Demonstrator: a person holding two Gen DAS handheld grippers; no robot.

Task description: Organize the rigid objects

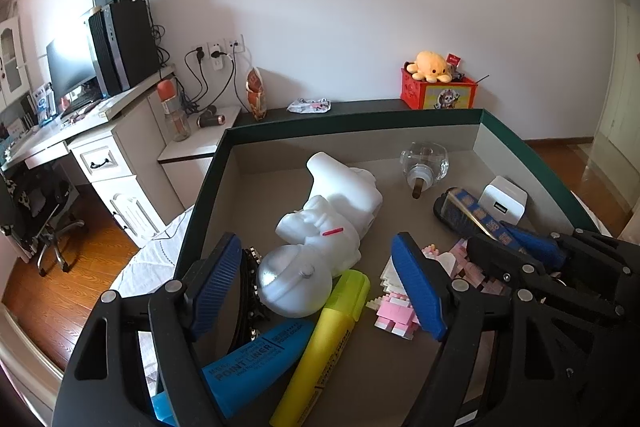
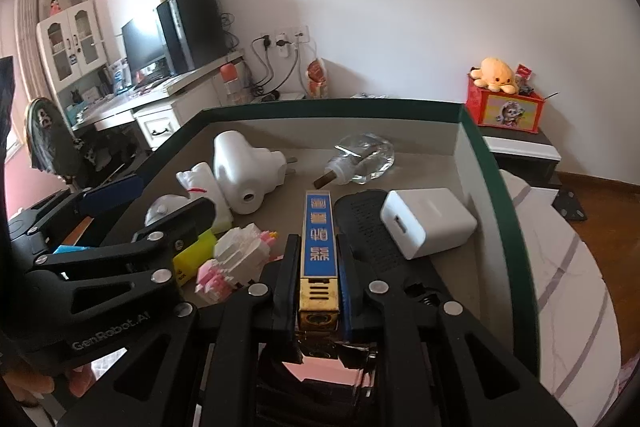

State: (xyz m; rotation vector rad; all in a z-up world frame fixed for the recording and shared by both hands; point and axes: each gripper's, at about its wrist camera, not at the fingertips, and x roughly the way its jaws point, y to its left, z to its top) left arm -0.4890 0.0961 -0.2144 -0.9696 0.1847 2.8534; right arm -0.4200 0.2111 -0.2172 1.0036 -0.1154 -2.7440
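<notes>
A green-rimmed box (image 1: 360, 119) with a grey floor holds the objects. My left gripper (image 1: 316, 287) hangs open over a white astronaut figure (image 1: 332, 215) and a yellow highlighter (image 1: 328, 343); its pads touch neither. A blue highlighter (image 1: 256, 359) lies beside the yellow one, and a pink block figure (image 1: 396, 311) sits just inside the right finger. My right gripper (image 2: 319, 267) is shut on a blue-and-gold bar (image 2: 318, 231), low over the box floor. A white charger (image 2: 424, 223) and a black ribbed object (image 2: 368, 227) lie just right of it.
A clear glass bottle (image 2: 360, 159) lies near the box's far wall. A desk (image 1: 100, 115) with a computer stands to the left. Behind the box sits a red box (image 1: 438, 93) with a yellow plush on top. White bedding (image 2: 568, 291) borders the box on the right.
</notes>
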